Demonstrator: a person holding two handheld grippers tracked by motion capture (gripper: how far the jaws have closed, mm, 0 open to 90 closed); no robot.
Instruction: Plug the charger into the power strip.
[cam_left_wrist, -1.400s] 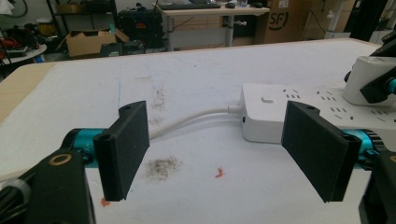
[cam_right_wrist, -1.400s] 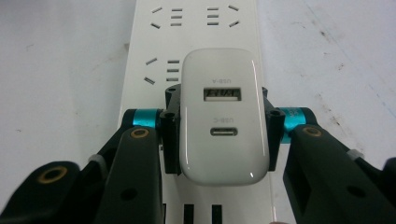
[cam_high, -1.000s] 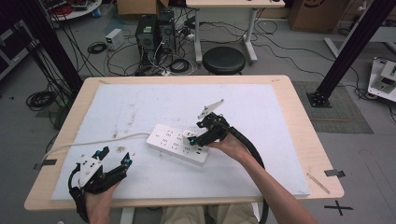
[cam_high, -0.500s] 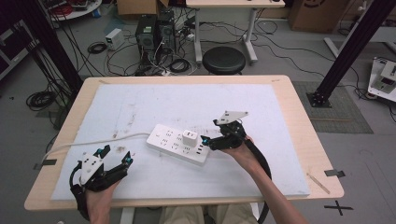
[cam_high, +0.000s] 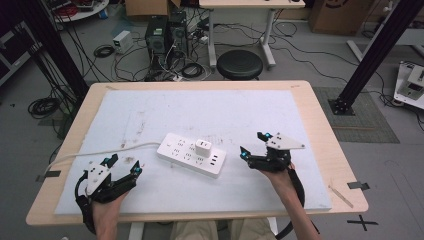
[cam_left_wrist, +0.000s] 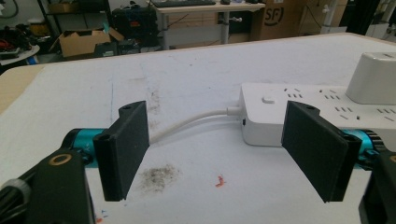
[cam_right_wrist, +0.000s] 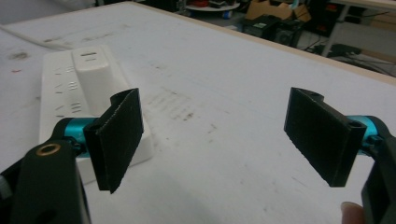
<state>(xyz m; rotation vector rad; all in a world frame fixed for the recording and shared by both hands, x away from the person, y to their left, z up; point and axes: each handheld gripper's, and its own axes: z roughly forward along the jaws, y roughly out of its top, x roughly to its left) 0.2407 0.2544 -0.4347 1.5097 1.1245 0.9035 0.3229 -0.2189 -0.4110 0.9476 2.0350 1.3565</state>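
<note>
A white power strip (cam_high: 190, 154) lies at the middle of the table, and a white charger (cam_high: 203, 148) stands plugged into its top. My right gripper (cam_high: 251, 144) hovers to the right of the strip, apart from it. Its jaws have just been opening and nothing is between them. In the right gripper view, the strip (cam_right_wrist: 56, 93) and charger (cam_right_wrist: 93, 74) sit behind the left jaw of my right gripper (cam_right_wrist: 215, 140). My left gripper (cam_high: 125, 164) rests open at the front left, its jaws (cam_left_wrist: 217, 154) facing the strip's cable end (cam_left_wrist: 266, 116).
The strip's white cable (cam_high: 95, 154) runs left off the table edge. A white mat (cam_high: 200, 110) covers the wooden table (cam_high: 320, 125). A black stool (cam_high: 241, 64) and computer boxes (cam_high: 160, 35) stand on the floor beyond the far edge.
My right gripper has drawn away to the right from the charger on the strip, and its jaws now stand wider. The left gripper has stayed in place.
</note>
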